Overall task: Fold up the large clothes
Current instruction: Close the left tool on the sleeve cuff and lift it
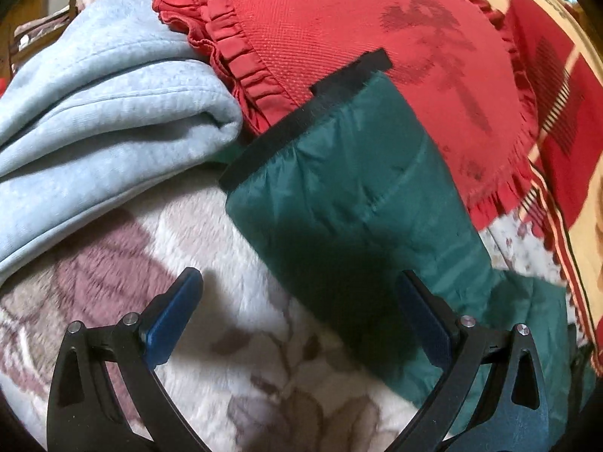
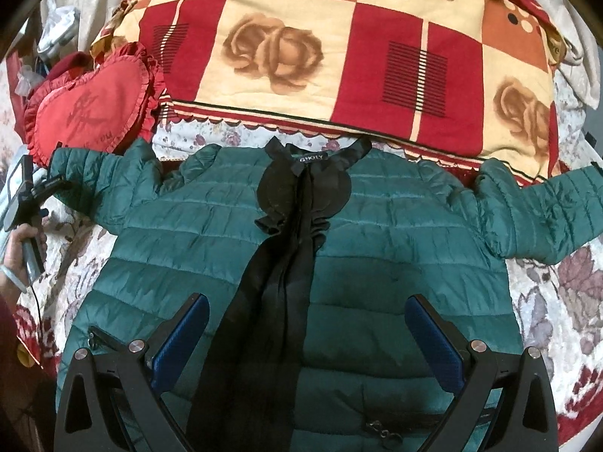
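A dark green quilted jacket (image 2: 377, 248) lies spread flat on the bed, front up, with a black ruffled placket (image 2: 286, 263) down its middle and both sleeves out to the sides. My right gripper (image 2: 307, 305) hovers open above the jacket's lower front. In the left wrist view the jacket's left sleeve (image 1: 350, 196) ends in a black cuff (image 1: 271, 139). My left gripper (image 1: 299, 282) stands open just short of that sleeve, its right finger over the green fabric, nothing held. A hand (image 2: 17, 248) holds the left gripper's handle at the far left of the right wrist view.
A red heart-shaped frilled cushion (image 1: 339, 37) lies just beyond the cuff. A folded pale blue sweatshirt (image 1: 94, 120) sits left of it. A red-and-cream rose-print quilt (image 2: 339, 56) runs along the bed's far side. The bed has a floral fleece cover (image 1: 226, 339).
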`<action>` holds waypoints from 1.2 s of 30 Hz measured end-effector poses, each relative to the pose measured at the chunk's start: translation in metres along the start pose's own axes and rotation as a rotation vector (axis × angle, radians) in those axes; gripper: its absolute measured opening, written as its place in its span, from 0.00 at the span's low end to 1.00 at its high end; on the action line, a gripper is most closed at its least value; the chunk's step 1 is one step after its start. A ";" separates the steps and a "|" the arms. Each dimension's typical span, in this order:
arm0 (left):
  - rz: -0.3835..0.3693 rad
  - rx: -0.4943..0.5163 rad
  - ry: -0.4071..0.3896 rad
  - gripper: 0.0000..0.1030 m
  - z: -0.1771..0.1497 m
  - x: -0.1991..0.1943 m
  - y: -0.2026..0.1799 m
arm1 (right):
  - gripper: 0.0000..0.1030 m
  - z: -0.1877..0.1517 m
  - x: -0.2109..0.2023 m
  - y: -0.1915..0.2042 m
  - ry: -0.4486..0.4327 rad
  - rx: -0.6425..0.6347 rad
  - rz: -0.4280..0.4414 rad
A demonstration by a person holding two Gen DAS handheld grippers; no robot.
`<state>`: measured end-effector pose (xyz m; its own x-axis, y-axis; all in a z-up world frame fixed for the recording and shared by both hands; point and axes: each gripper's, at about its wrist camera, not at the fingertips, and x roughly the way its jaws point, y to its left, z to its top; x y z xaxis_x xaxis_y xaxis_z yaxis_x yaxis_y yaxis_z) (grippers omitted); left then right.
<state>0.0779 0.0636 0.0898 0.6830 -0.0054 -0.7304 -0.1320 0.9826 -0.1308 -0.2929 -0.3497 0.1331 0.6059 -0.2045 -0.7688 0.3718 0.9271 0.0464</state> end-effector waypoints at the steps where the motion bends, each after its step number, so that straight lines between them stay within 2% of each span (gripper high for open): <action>1: 0.001 -0.006 0.000 0.99 0.002 0.004 0.001 | 1.00 0.001 0.001 0.000 -0.001 -0.003 -0.007; 5: -0.006 -0.020 -0.031 0.99 0.011 0.014 0.000 | 1.00 0.003 0.007 -0.005 0.007 0.012 -0.016; 9: -0.015 0.037 -0.035 0.99 0.018 0.024 -0.011 | 1.00 0.004 0.014 -0.008 0.025 0.036 -0.011; 11: -0.036 0.051 -0.037 0.85 0.020 0.027 -0.014 | 1.00 0.002 0.017 -0.008 0.036 0.042 -0.005; 12: -0.055 0.050 -0.033 0.69 0.021 0.028 -0.015 | 1.00 0.001 0.018 -0.008 0.041 0.043 -0.002; 13: -0.074 0.046 -0.024 0.58 0.023 0.030 -0.016 | 1.00 0.000 0.019 -0.007 0.045 0.044 0.002; 14: -0.092 0.041 -0.015 0.54 0.024 0.031 -0.017 | 1.00 -0.001 0.019 -0.006 0.048 0.045 0.008; 16: -0.123 0.043 0.000 0.36 0.026 0.031 -0.021 | 1.00 -0.003 0.020 -0.004 0.055 0.048 0.019; 19: -0.168 0.051 0.007 0.21 0.025 0.019 -0.023 | 1.00 -0.006 0.019 0.000 0.058 0.040 0.026; 24: -0.283 0.037 0.028 0.18 0.016 -0.022 -0.020 | 1.00 -0.008 0.008 0.000 0.039 0.041 0.036; 27: -0.322 0.082 0.024 0.18 0.008 -0.056 -0.030 | 1.00 -0.009 0.001 -0.005 0.023 0.064 0.047; 33: -0.383 0.156 0.025 0.18 -0.002 -0.110 -0.077 | 1.00 -0.012 -0.018 -0.016 -0.003 0.098 0.063; 36: -0.426 0.177 0.050 0.18 -0.009 -0.137 -0.098 | 1.00 -0.016 -0.030 -0.021 -0.022 0.091 0.056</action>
<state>-0.0086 -0.0336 0.1967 0.6137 -0.4203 -0.6684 0.2805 0.9074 -0.3131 -0.3297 -0.3585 0.1450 0.6422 -0.1610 -0.7494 0.3987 0.9052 0.1472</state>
